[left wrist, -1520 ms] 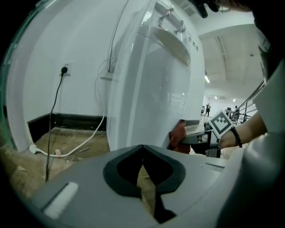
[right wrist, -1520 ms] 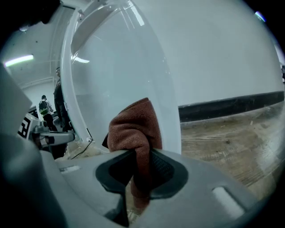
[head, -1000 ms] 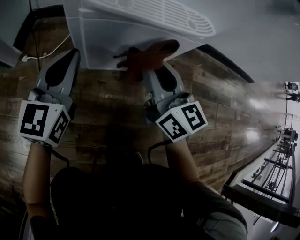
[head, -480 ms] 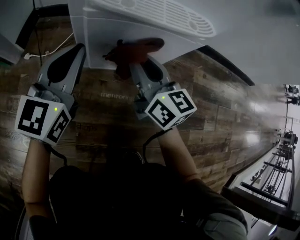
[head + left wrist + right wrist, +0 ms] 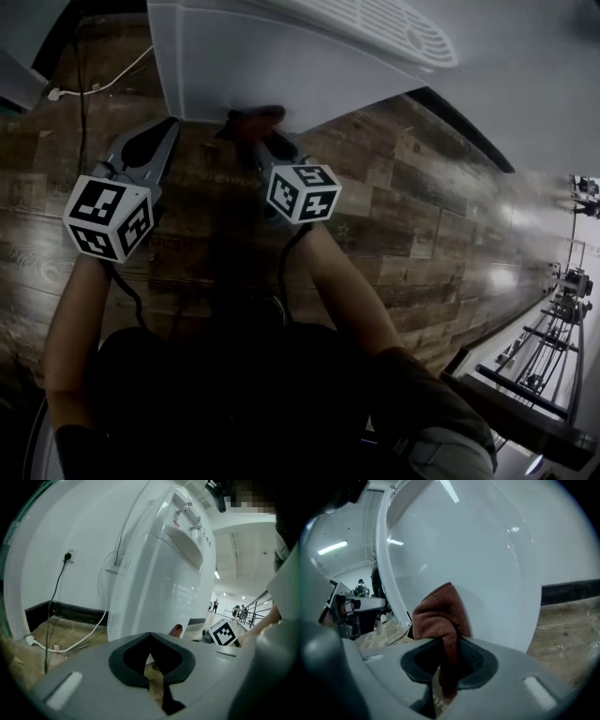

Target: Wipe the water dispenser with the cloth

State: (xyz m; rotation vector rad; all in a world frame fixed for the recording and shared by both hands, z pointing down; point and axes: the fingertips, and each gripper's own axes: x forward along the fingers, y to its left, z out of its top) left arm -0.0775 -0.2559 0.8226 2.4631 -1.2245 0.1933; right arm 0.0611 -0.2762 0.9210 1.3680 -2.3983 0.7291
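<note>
Cloth [image 5: 438,616]: looks soft, light, limp; 1 bunched fold pinched by right tool [image 5: 449,653], against water dispenser [image 5: 487,573]. Left tool [image 5: 150,639]: closed, empty.

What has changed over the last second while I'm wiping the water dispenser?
The right gripper slid the cloth leftward along the low part of the water dispenser, closer to the left gripper. Unchanged: the right jaws stay clamped on the cloth, and the left gripper stays shut and empty.
</note>
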